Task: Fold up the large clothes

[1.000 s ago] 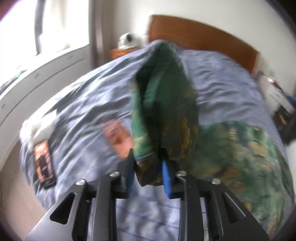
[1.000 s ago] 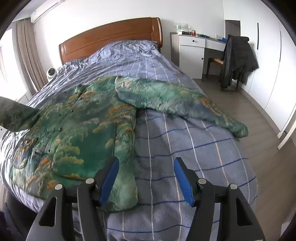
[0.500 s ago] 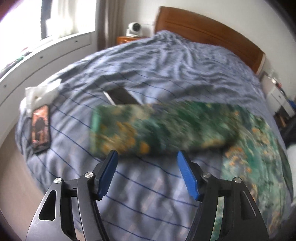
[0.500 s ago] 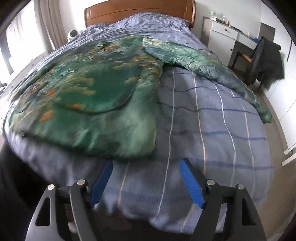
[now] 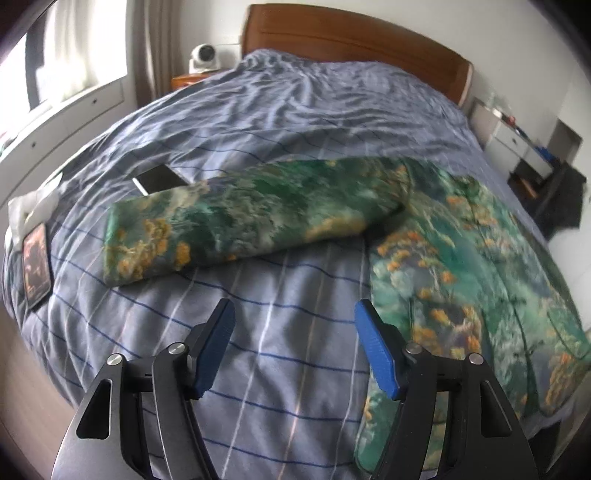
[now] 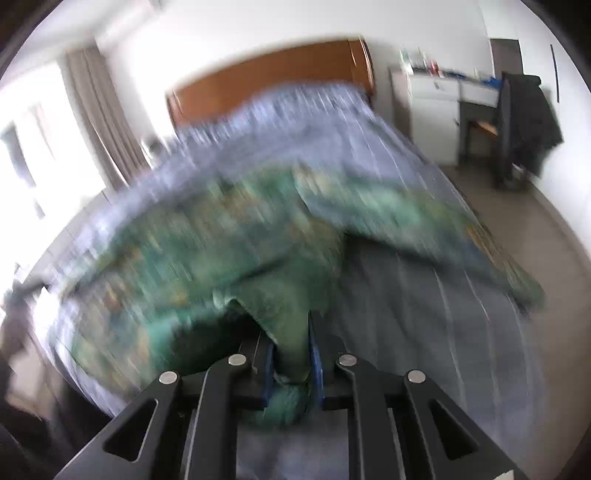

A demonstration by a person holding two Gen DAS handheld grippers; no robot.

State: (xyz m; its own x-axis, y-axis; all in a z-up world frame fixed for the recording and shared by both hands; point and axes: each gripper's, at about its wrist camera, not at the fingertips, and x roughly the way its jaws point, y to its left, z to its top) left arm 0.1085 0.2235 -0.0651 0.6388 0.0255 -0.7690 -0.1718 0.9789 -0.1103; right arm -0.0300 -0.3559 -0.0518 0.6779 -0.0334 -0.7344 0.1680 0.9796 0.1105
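Observation:
A large green jacket with orange patterning (image 5: 461, 258) lies spread on a bed with a blue striped cover (image 5: 295, 110). One sleeve (image 5: 258, 210) stretches flat to the left across the cover. Below that sleeve my left gripper (image 5: 294, 310) hovers over bare cover, its jaws opening with nothing between them. In the blurred right wrist view, my right gripper (image 6: 291, 343) is closing on the jacket's (image 6: 207, 251) lower edge, and green cloth is bunched between its blue pads. The other sleeve (image 6: 424, 221) trails off to the right.
A dark phone or tablet (image 5: 160, 179) lies on the cover behind the sleeve. A dark card (image 5: 36, 266) and a white cloth (image 5: 29, 210) sit at the bed's left edge. Beyond are the wooden headboard (image 5: 351, 33), a nightstand device (image 5: 204, 57) and a chair with a dark coat (image 6: 524, 122).
My left gripper let go of the sleeve, which now lies flat, and drew back open. My right gripper dropped to the jacket's lower edge, shut on it and lifted it.

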